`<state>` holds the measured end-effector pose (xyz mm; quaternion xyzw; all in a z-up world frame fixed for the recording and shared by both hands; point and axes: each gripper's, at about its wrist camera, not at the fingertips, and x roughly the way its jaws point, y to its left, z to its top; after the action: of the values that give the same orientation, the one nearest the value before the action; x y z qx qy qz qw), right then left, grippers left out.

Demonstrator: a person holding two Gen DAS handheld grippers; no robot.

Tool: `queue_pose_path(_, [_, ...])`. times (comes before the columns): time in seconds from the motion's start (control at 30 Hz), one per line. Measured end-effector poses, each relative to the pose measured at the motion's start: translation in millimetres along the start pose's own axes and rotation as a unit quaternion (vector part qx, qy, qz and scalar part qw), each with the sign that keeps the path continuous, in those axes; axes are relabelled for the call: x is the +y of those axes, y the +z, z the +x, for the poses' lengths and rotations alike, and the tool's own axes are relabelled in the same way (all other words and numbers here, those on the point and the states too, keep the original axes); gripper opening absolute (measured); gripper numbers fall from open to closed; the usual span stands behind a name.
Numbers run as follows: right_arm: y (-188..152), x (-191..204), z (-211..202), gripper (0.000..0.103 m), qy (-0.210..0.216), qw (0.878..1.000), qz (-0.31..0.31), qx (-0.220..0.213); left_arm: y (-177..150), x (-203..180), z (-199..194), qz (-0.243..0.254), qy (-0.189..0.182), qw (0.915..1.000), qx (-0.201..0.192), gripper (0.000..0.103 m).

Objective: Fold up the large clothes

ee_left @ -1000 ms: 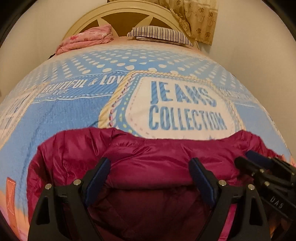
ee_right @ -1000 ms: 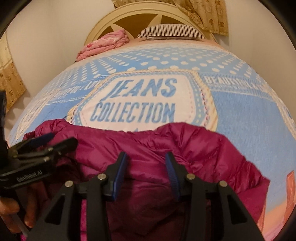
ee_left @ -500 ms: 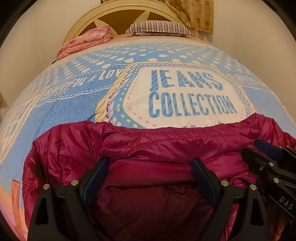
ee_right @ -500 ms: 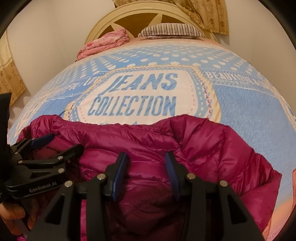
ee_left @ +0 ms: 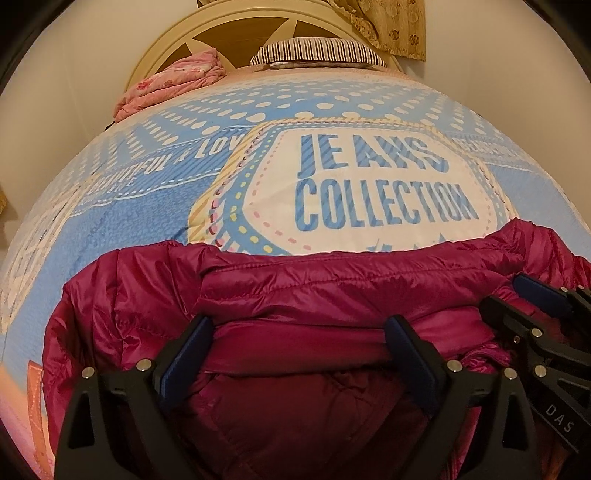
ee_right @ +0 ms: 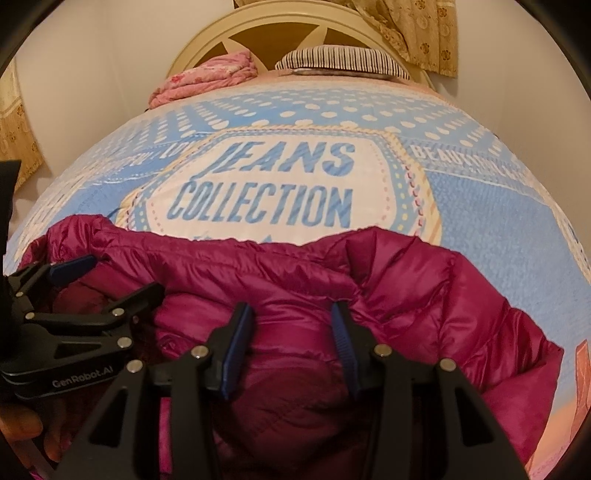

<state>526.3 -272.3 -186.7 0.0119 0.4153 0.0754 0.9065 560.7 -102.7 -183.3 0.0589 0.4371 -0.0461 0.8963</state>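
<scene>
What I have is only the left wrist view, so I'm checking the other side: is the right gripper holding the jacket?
Observer: Yes. The right gripper has a puffy fold of the magenta down jacket pinched between its pads.
Operator: Where does the jacket end beyond it?
Observer: Its quilted right part lies spread on the blue bedspread.
Operator: Anything else nearby?
Observer: A hand shows in the lower left corner of the right wrist view.

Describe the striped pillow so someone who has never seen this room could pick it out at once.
Start at the bed under the blue bedspread printed JEANS COLLECTION and look to its far end, below the cream headboard. The striped pillow lies flat there, right of a crumpled pink blanket. Its thin dark and light stripes set it apart.
</scene>
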Motion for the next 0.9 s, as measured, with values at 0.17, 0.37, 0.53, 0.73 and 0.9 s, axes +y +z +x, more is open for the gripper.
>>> queue_pose_path(0.17, [-0.3,-0.9,0.1,0.048,0.0,1.0,0.001,0.0,-0.5,-0.6,0.2,0.001,0.002,1.0,0.0,0.096])
queue_pose_path(0.37, [0.5,1.4,2.0,0.048,-0.005,1.0,-0.003,0.003,-0.6,-1.8,0.5,0.004,0.004,1.0,-0.001,0.096])
queue_pose_path(0.53, [0.2,2.3,2.2,0.049,-0.007,1.0,-0.004,0.003,-0.6,-2.5,1.2,0.004,0.006,1.0,-0.001,0.096])
queue_pose_path(0.73, [0.7,2.2,2.6,0.049,-0.009,1.0,-0.005,0.003,-0.2,-3.0,1.6,0.005,0.007,1.0,-0.001,0.097])
queue_pose_path(0.9, [0.8,1.8,2.6,0.049,-0.007,1.0,-0.004,0.004,0.0,-3.0,2.5,0.005,0.006,1.0,0.001,0.097])
